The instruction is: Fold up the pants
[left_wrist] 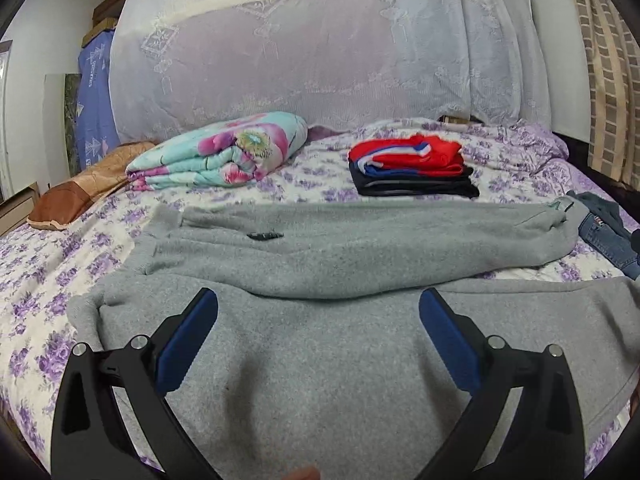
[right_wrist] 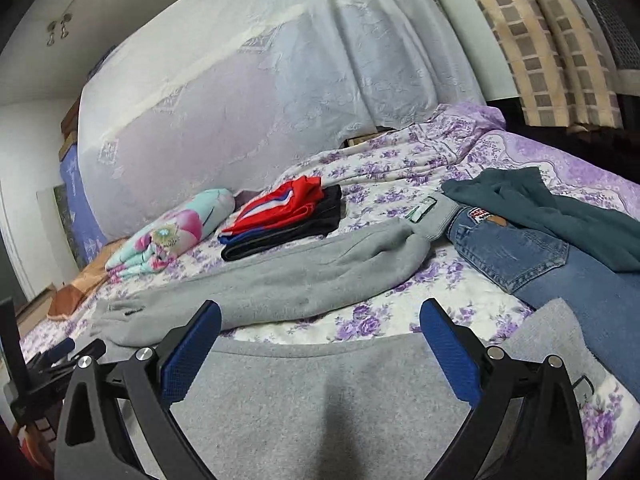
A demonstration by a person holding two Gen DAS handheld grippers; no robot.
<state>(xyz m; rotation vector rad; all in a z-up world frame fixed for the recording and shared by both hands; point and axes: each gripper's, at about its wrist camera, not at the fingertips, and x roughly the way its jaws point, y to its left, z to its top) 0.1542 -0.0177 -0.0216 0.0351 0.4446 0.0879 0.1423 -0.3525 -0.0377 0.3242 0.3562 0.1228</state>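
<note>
Grey fleece pants (left_wrist: 320, 340) lie spread across the floral bed, one leg (left_wrist: 352, 248) stretched sideways farther back with its cuffs at the left. My left gripper (left_wrist: 318, 300) hovers open above the near leg, blue pads wide apart, nothing between them. In the right wrist view the same grey pants (right_wrist: 280, 392) fill the foreground and the far leg (right_wrist: 288, 276) runs toward the waistband at the right. My right gripper (right_wrist: 320, 312) is open over the near grey cloth. At the far left of that view the other gripper (right_wrist: 52, 360) shows partly.
A folded stack of red, blue and black clothes (left_wrist: 412, 168) sits mid-bed, beside a rolled floral quilt (left_wrist: 220, 156) and a brown pillow (left_wrist: 80, 196). Blue jeans (right_wrist: 560, 264) and a dark green garment (right_wrist: 560, 208) lie at the right. A lace-draped headboard (left_wrist: 320, 52) stands behind.
</note>
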